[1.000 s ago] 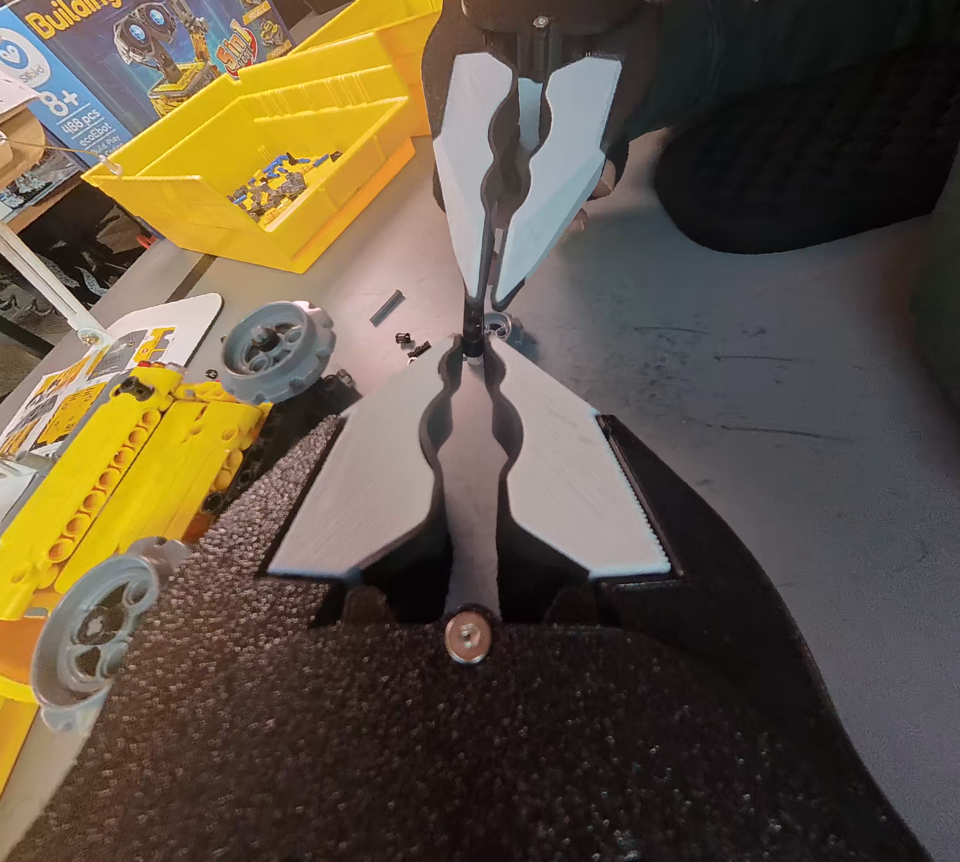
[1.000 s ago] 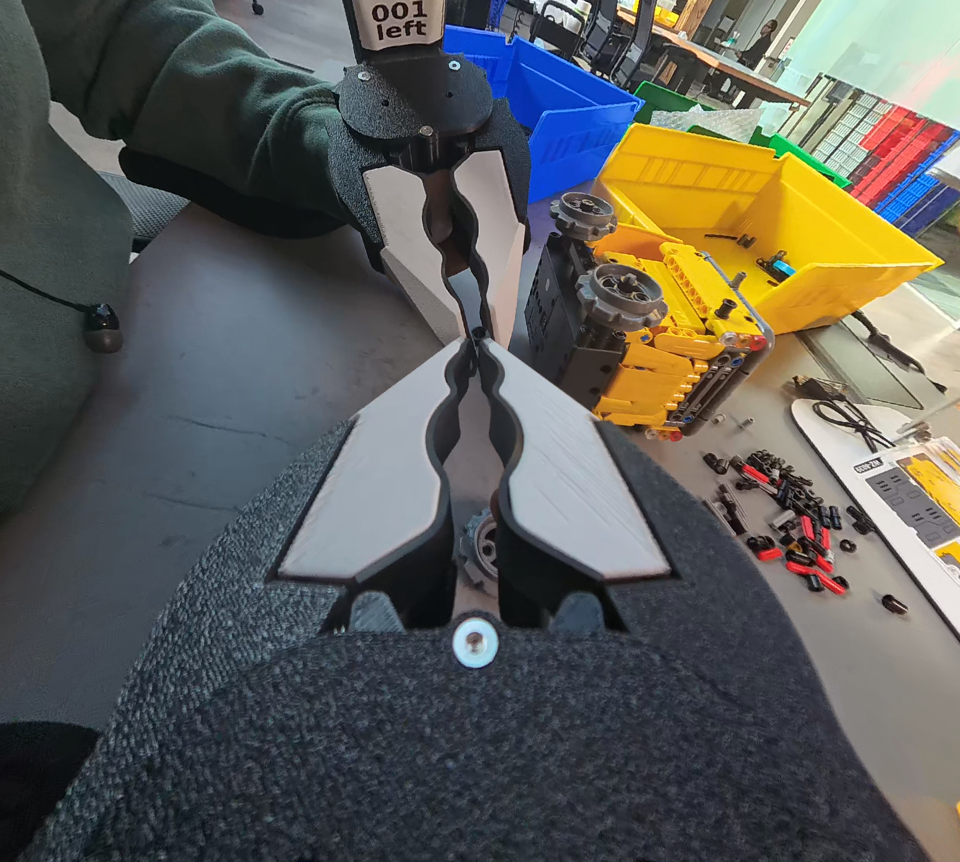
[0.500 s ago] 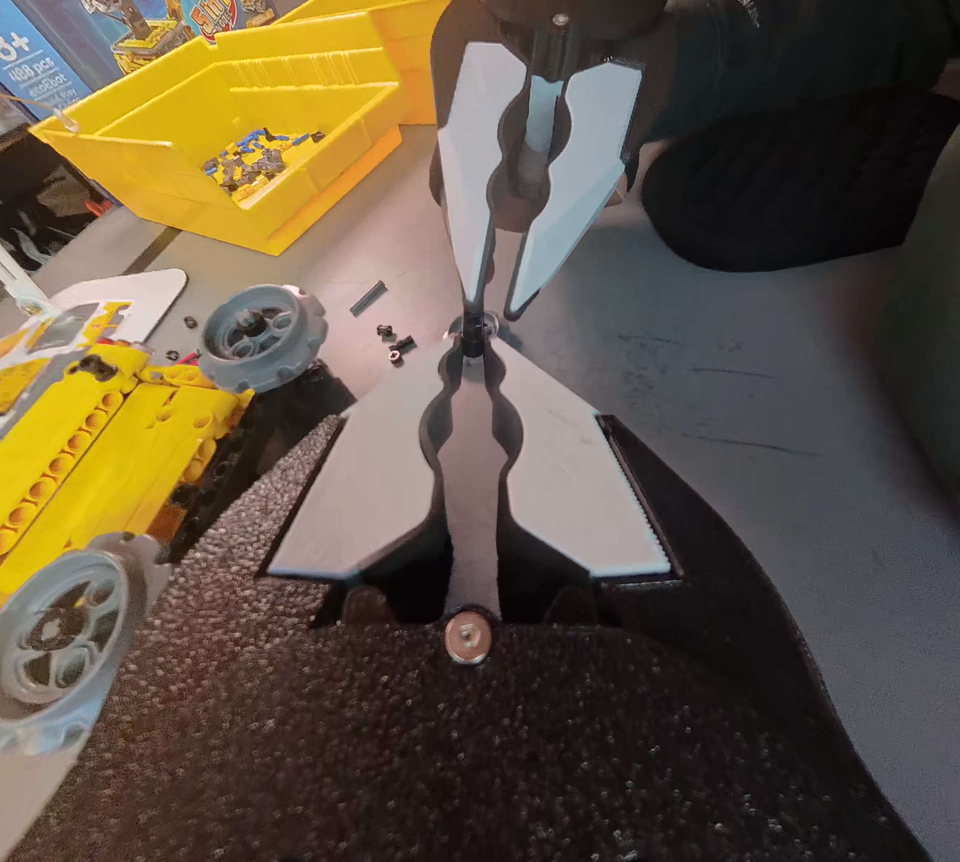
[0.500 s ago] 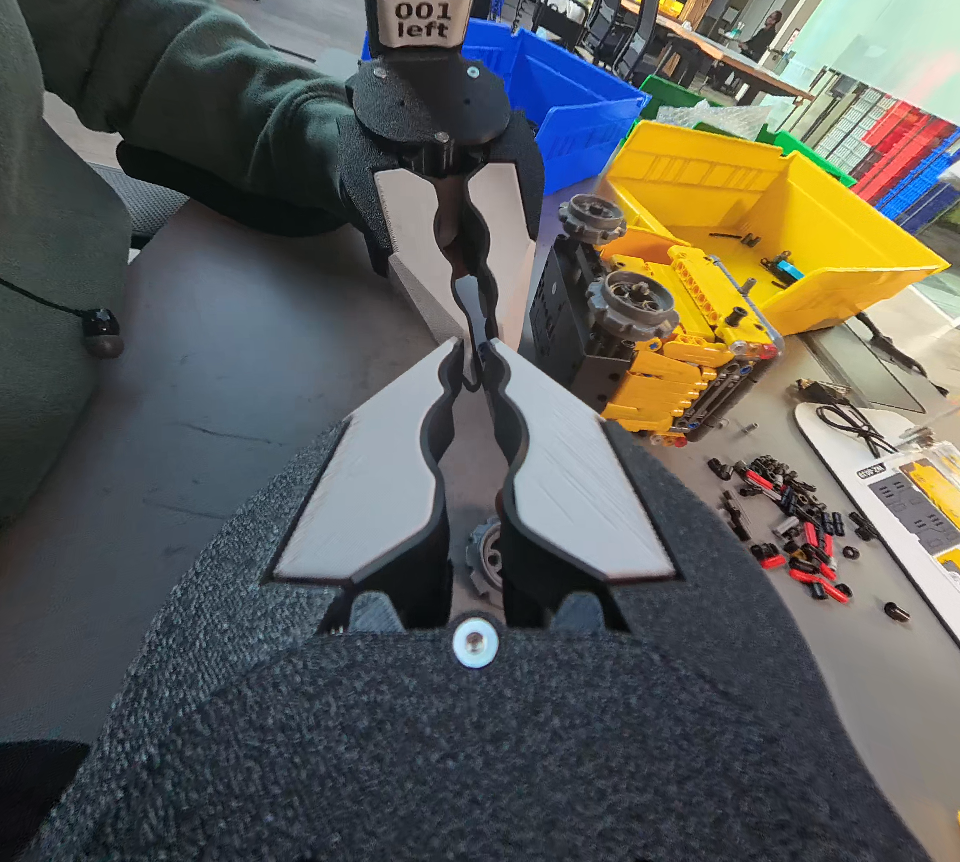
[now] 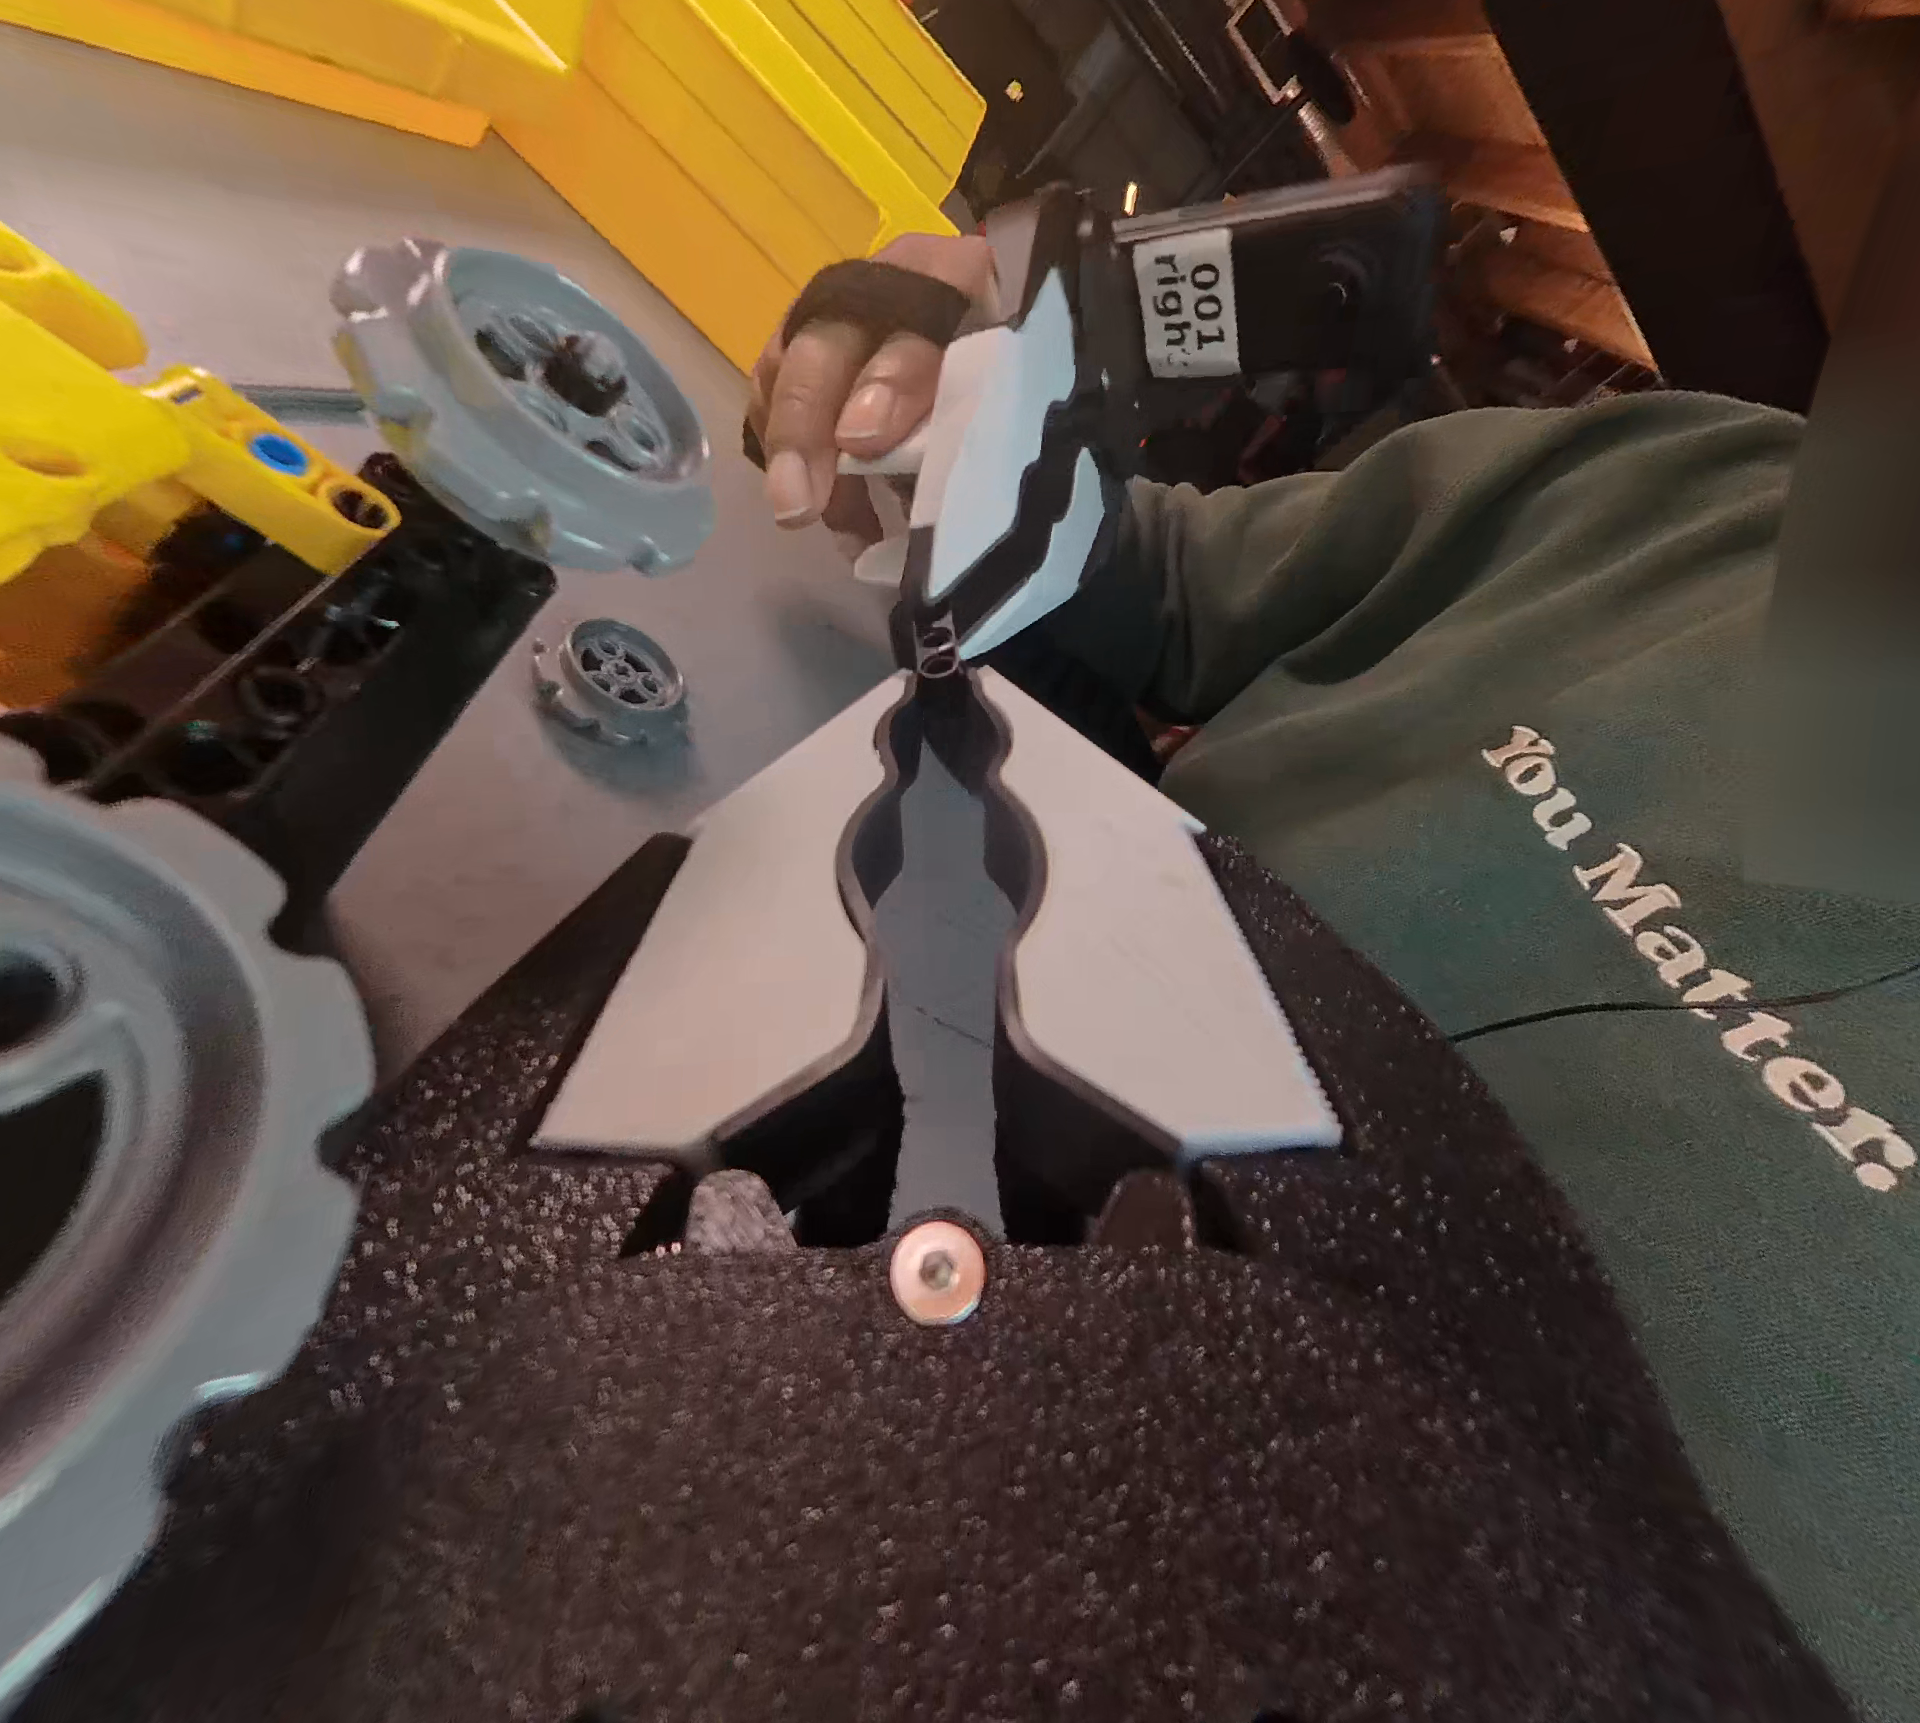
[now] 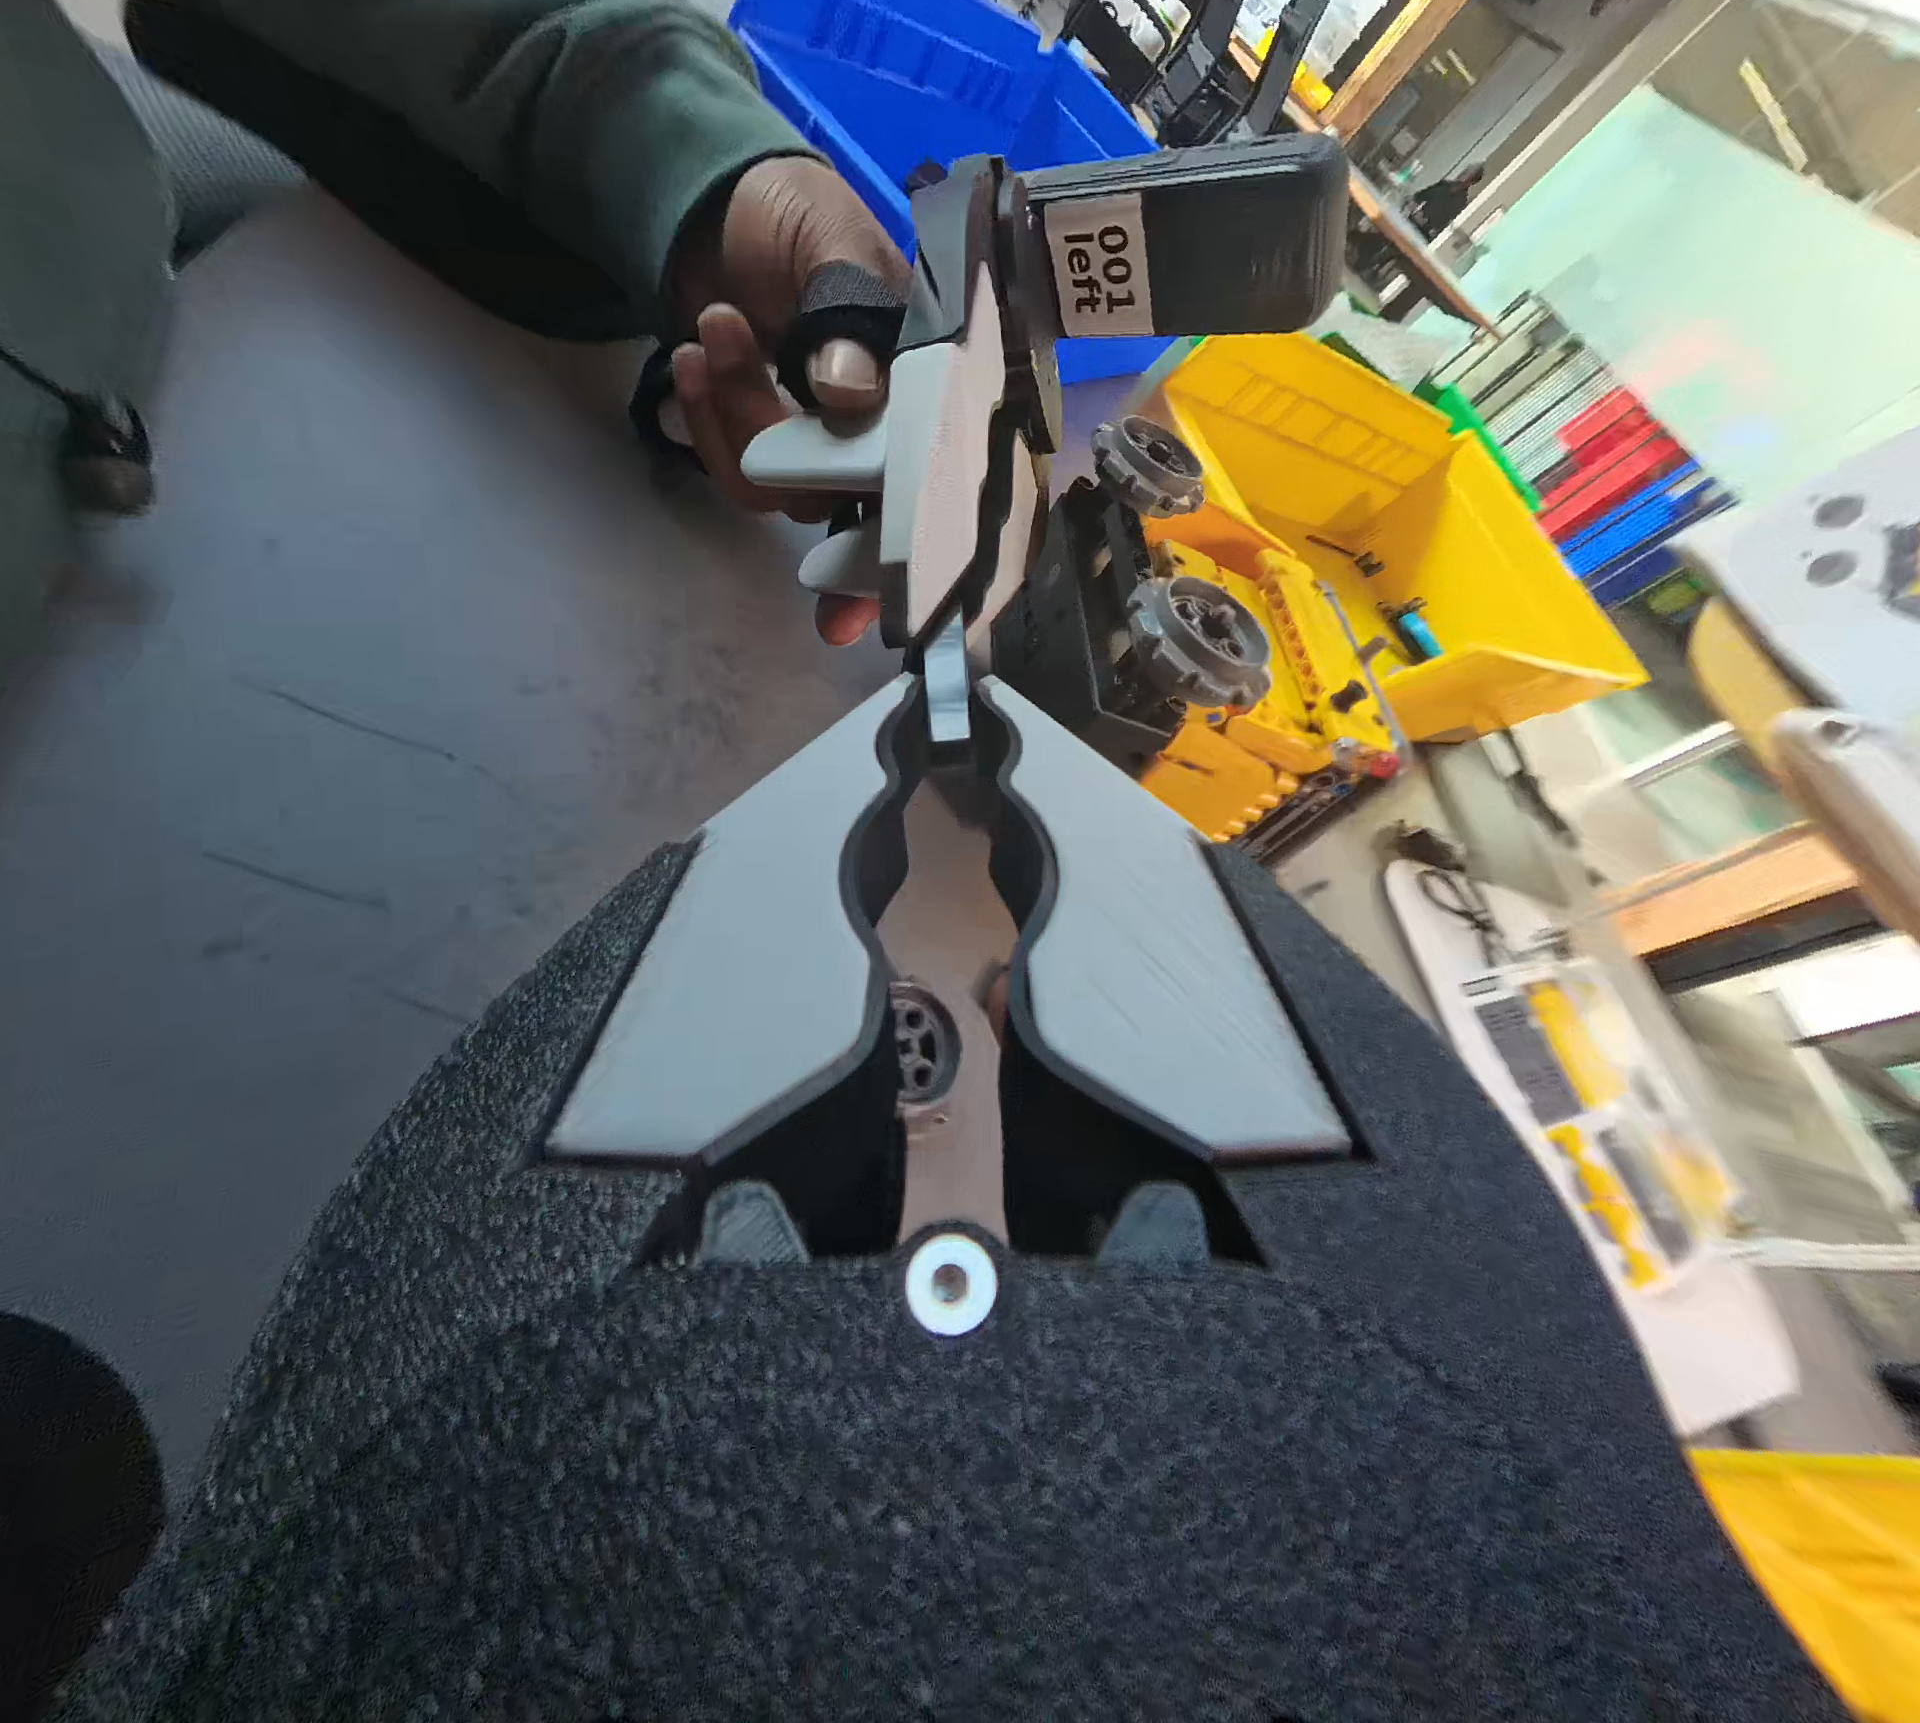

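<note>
Both grippers [image 5: 940, 674] [image 6: 948, 686] on one black piece [image 5: 935, 650].

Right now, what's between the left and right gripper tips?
A small black part with holes bridges them, pinched at one end by the left gripper and at the other by the right gripper. Both wrist views show it.

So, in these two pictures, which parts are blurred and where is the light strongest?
Left wrist view: the large grey wheel at the left edge is smeared, while the small grey wheel on the table is sharp; the light is dim and warm. Right wrist view: the right edge is motion-blurred, including the instruction sheet; daylight from the glass wall is strongest.
</note>
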`<state>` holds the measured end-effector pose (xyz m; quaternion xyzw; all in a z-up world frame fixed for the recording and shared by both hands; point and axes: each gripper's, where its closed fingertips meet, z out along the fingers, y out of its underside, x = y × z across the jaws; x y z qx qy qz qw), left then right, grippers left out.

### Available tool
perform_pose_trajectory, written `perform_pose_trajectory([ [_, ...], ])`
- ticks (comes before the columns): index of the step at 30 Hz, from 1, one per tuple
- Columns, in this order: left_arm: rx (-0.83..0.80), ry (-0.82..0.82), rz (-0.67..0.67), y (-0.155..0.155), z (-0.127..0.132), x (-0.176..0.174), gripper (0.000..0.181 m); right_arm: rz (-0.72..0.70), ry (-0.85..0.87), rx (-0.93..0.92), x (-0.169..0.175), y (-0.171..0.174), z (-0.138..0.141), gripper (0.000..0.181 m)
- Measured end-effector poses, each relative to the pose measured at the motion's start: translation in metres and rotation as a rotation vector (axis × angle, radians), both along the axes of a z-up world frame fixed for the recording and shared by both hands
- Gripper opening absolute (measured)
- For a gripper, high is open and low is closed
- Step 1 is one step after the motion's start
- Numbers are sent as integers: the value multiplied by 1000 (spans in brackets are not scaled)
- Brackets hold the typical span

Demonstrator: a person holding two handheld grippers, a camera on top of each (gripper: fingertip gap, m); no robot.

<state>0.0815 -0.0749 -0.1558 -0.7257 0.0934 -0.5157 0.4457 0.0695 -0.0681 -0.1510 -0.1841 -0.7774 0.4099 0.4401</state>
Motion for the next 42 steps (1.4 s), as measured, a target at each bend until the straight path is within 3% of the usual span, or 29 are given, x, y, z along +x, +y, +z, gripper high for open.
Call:
perform_pose_trajectory([
  [2,29,-10,-12,-2,5,0,10,-1,-145,-269,-2,3,6,7],
  [3,60,20,-17,-4,7,0,21,-12,-240,-432,-4,8,9,7],
  [7,184,334,61,1,-6,-8,33,90,-602,-1059,-1,14,21,7],
  [10,282,467,94,2,-6,-7,30,141,-733,-1286,-1,17,18,7],
  [26,454,615,171,2,8,-9,8,210,-906,-1375,3,-6,7,7],
  [34,412,586,163,3,5,-11,7,195,-880,-1365,1,-4,5,7],
  [42,407,539,159,1,10,-10,7,205,-775,-1243,4,-3,12,11],
])
